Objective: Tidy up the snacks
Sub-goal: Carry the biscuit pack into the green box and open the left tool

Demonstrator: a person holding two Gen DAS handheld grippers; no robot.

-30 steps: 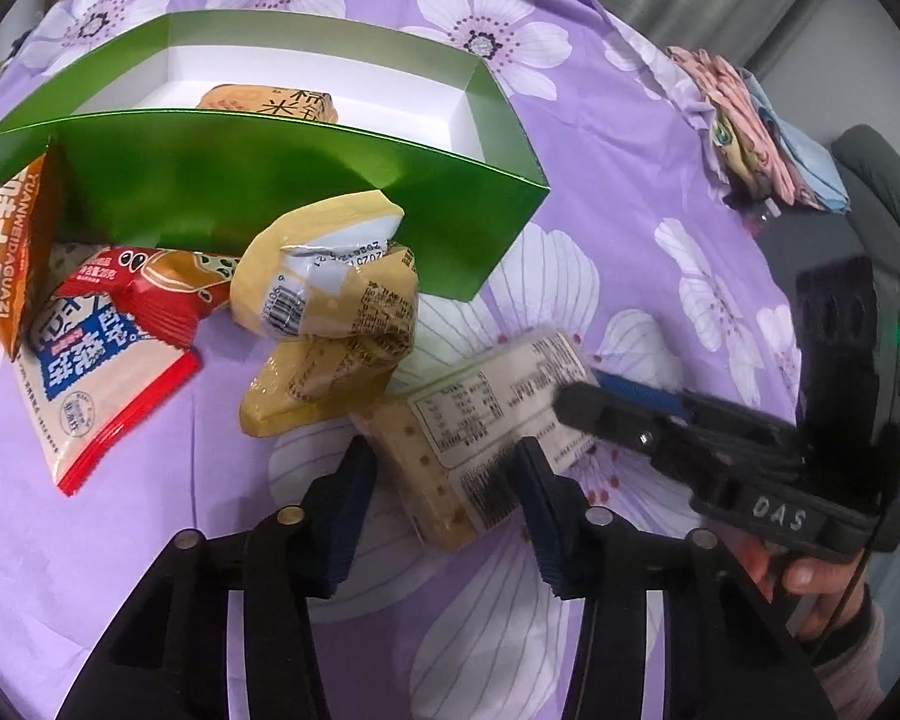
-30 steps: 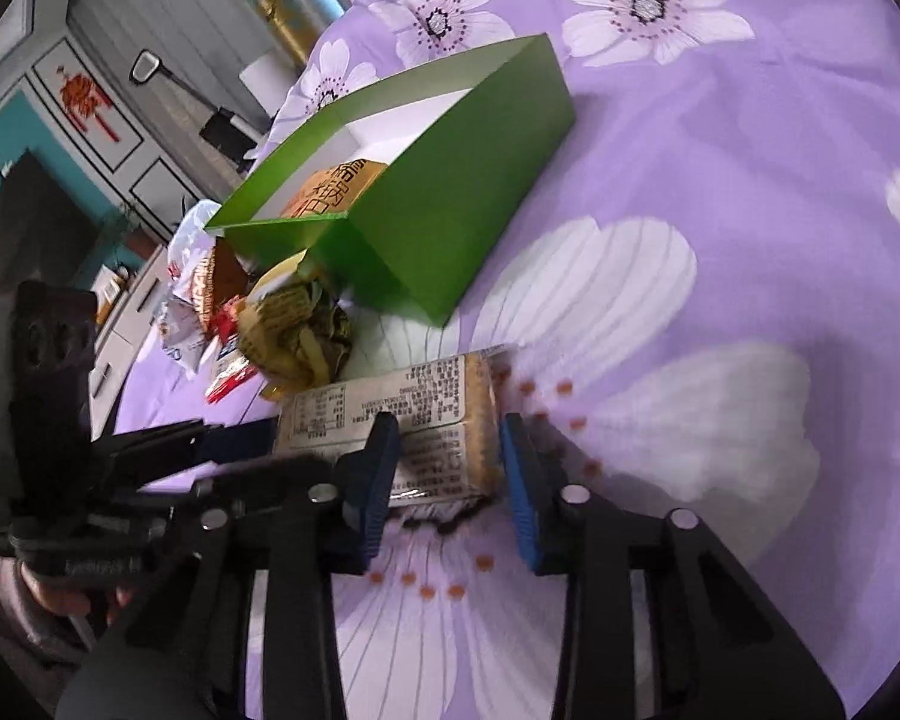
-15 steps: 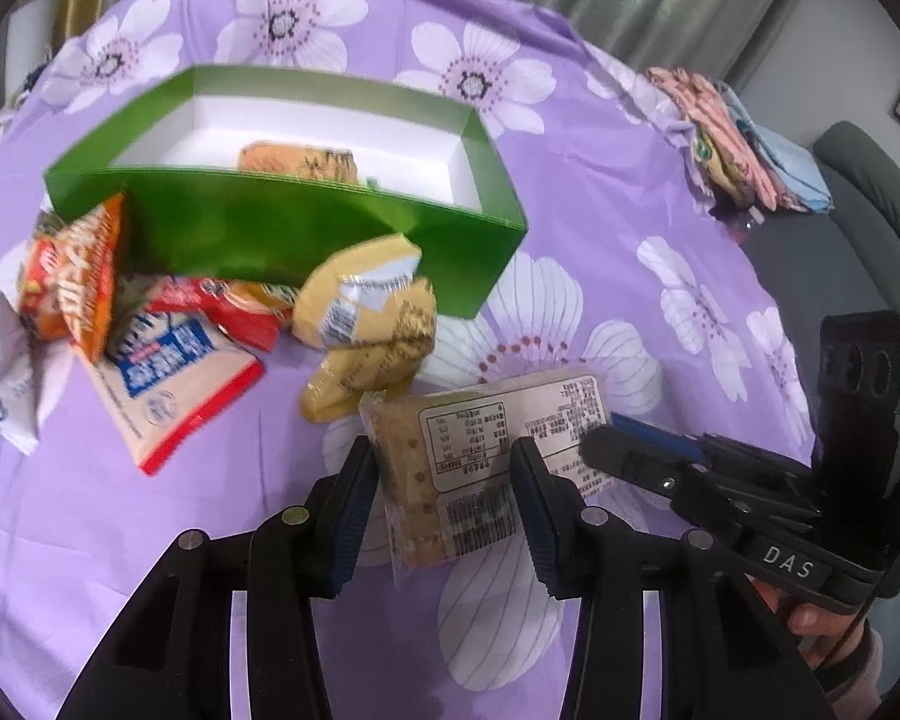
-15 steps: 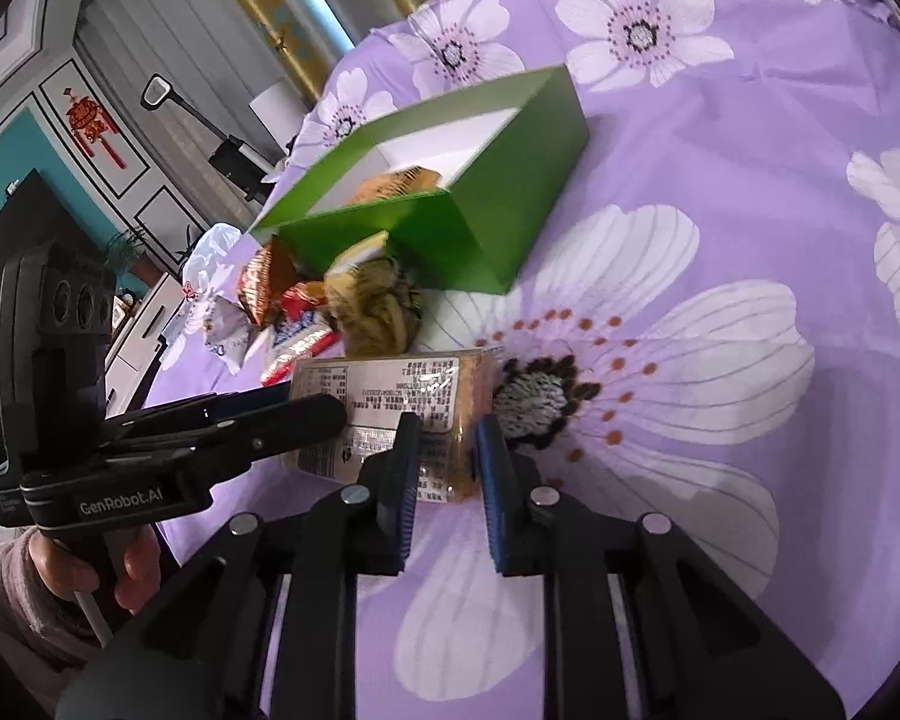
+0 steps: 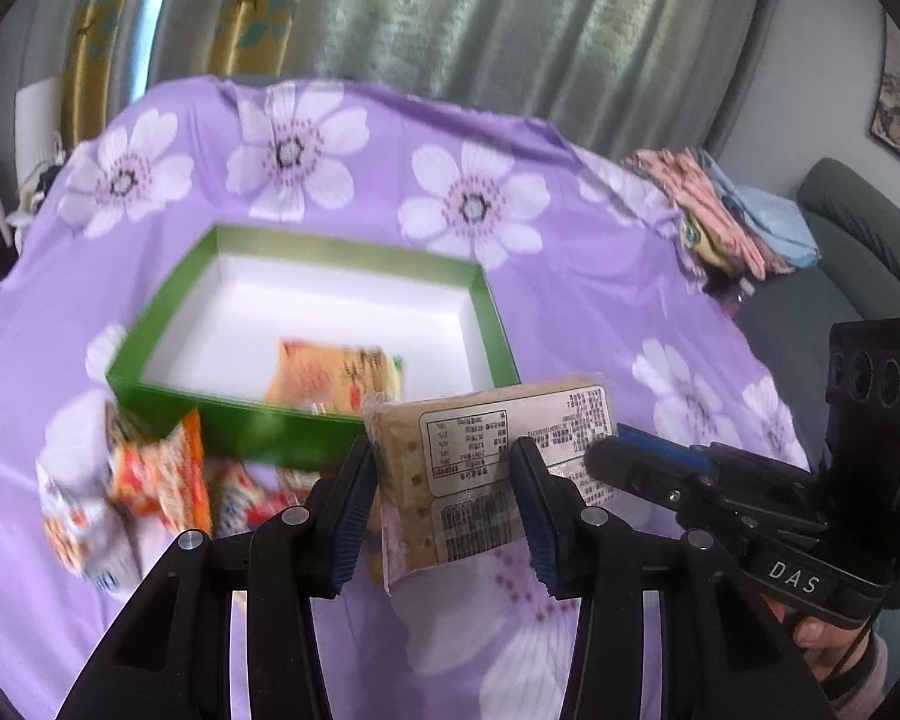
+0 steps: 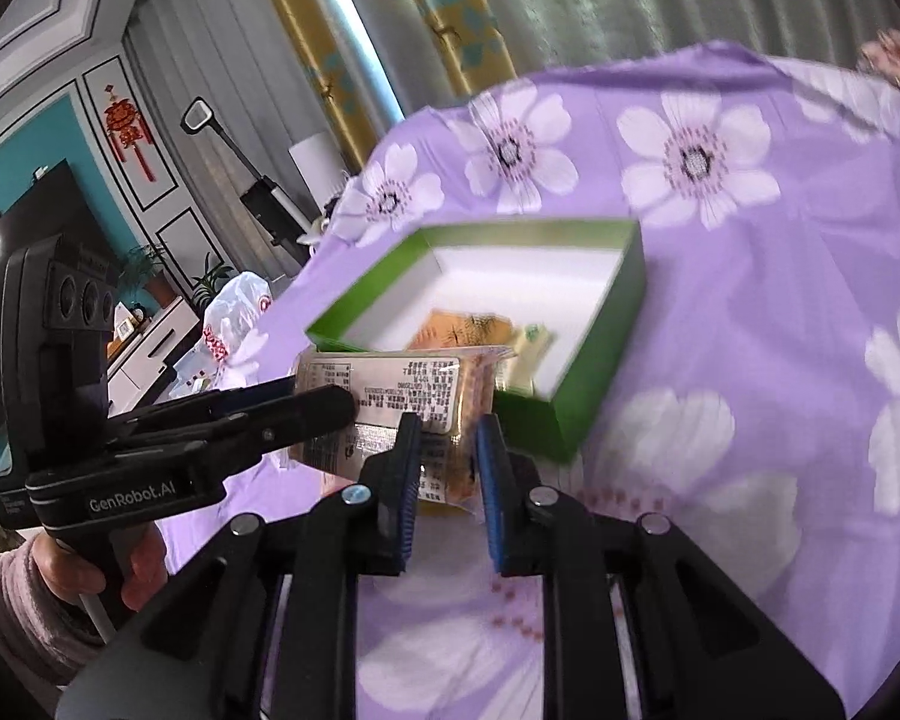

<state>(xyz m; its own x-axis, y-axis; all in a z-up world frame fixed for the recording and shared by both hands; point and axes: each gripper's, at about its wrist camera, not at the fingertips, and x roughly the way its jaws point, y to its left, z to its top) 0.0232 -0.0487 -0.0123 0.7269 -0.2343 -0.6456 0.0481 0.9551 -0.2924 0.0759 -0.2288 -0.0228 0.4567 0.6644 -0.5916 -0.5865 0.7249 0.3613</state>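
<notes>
Cracker packet (image 5: 486, 468): clear of the purple cloth, just in front of the green box (image 5: 306, 420). Left gripper (image 5: 444, 504) clamps one end, right gripper (image 6: 444, 468) the other, both narrow. Orange snack packet (image 5: 336, 372) inside box.

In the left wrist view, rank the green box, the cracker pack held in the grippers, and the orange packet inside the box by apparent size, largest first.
1. green box
2. cracker pack, though it is lifted close to the camera, so it looks bigger than it is
3. orange packet in the box, partly hidden behind the cracker pack and blurred
</notes>
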